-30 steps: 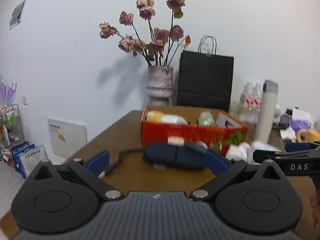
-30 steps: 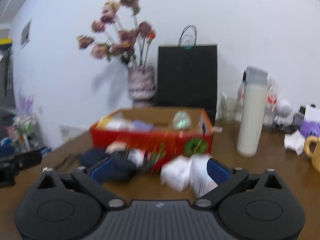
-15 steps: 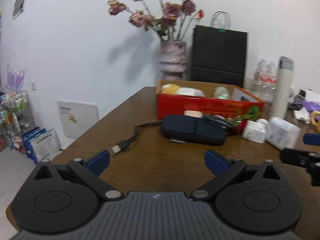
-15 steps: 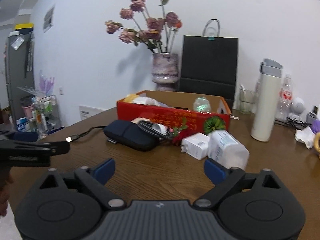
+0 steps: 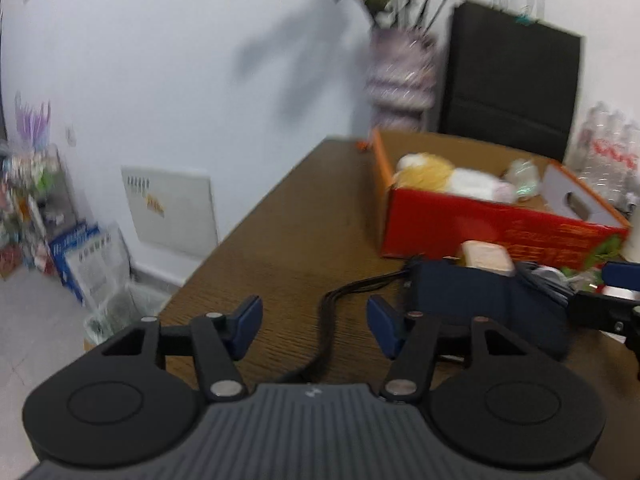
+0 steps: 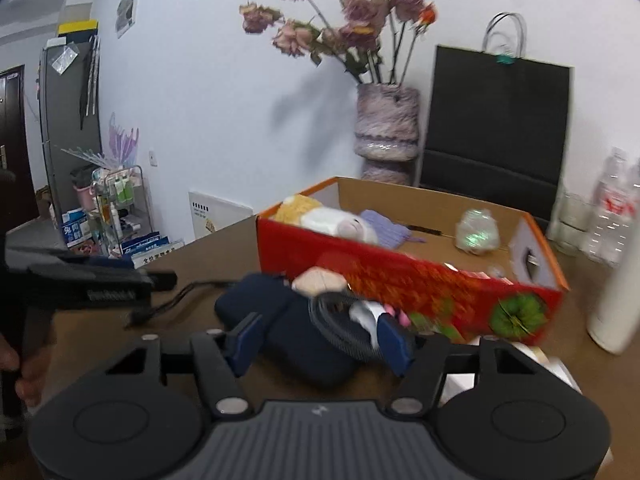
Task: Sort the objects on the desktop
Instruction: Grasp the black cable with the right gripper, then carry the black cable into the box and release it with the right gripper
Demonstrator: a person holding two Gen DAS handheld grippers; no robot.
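Observation:
A navy pouch (image 5: 480,304) (image 6: 288,320) lies on the wooden table (image 5: 304,224) in front of the red cardboard box (image 5: 492,232) (image 6: 400,276). A beige block (image 5: 486,256) and a coiled black cable (image 6: 340,320) rest on the pouch. My left gripper (image 5: 316,328) hovers at the pouch's left end. Its jaws are closing, with the pouch's black cord (image 5: 326,320) running between them untouched. My right gripper (image 6: 320,340) hangs over the pouch. Its jaws are closing too, and the pouch and coil sit between the pads, not pressed.
The box holds a plush toy (image 6: 320,216), a purple knit (image 6: 384,228) and a clear ball (image 6: 476,234). Behind stand a vase of dried roses (image 6: 386,128) and a black paper bag (image 6: 500,120). A white flask (image 6: 616,300), water bottles (image 6: 612,216) and small white boxes (image 6: 552,364) are at right.
Both grippers have come closer to the pouch and tipped down, and both sets of jaws have narrowed. The left view has swung left, so the cord now lies between its fingers.

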